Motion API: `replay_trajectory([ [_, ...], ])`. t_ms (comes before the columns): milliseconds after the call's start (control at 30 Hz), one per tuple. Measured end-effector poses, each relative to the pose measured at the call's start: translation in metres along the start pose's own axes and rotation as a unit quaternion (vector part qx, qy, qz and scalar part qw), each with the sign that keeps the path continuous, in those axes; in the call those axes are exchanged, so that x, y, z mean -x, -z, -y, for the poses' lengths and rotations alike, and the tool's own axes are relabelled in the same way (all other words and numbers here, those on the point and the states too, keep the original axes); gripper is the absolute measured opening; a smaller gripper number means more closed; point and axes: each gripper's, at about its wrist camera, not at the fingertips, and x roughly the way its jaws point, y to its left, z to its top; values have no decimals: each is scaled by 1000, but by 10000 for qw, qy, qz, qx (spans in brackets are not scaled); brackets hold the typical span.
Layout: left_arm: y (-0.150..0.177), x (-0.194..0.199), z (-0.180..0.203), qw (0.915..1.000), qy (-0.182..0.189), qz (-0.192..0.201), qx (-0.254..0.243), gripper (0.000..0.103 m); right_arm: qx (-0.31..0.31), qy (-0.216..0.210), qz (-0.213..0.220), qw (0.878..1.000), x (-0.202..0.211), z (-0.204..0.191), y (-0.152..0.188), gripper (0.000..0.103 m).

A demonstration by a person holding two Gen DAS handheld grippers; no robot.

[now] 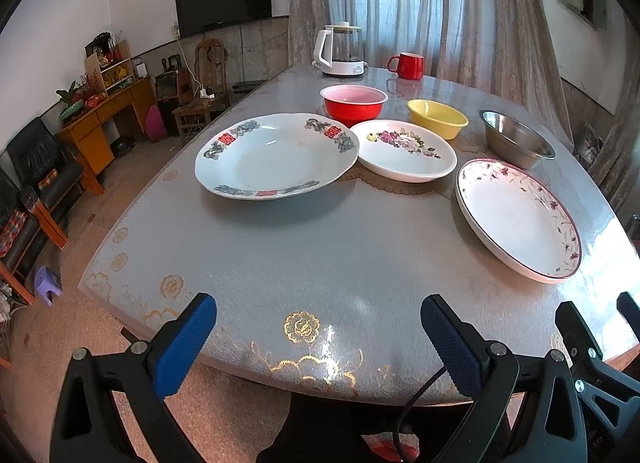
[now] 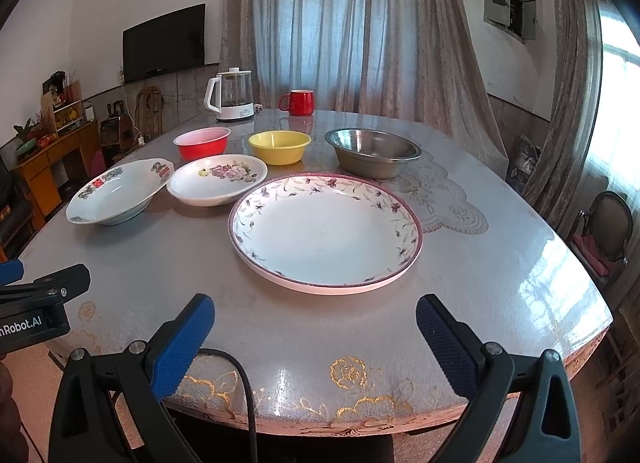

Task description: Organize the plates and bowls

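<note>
My left gripper (image 1: 318,327) hovers over the near edge of the desk (image 1: 280,263), jaws spread wide and holding nothing. My right gripper (image 2: 315,325) hangs just beside it at the same edge, jaws equally wide and empty.

On the desk ahead of me, three plates lie in a rough row: the white plate with red and grey rim motifs (image 1: 276,155) on the left, the white plate with a pink flower print (image 1: 406,149) in the middle, touching or slightly overlapping it, and the pink-rimmed floral plate (image 2: 326,231) nearest my right gripper. Behind them stand a red bowl (image 1: 354,103), a yellow bowl (image 1: 437,118) and a steel bowl (image 2: 373,151), each apart from the others. At the far edge sit a white kettle (image 1: 341,49) and a red mug (image 1: 408,65).
</note>
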Motion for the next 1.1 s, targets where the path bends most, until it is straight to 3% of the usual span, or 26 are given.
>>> replay_trajectory([
  [433, -2, -15, -10, 9995, -102, -270, 96, 103, -1, -65, -29, 10000, -5, 2, -3, 103],
  [533, -4, -20, -20, 9990, 184, -314, 278, 103, 194, -178, -87, 9996, -11, -2, -8, 103],
  [700, -10, -30, -45, 9917, 995, -346, 737, 103, 431, -535, -87, 9976, -15, -10, -23, 99],
  [1000, -30, -50, -82, 9887, 1166, -497, 799, 103, 566, -841, -97, 9948, -30, -22, -58, 94],
  [1100, -39, -59, -102, 9829, 1421, -528, 1045, 103, 561, -1046, -185, 9928, -38, -28, -65, 93],
])
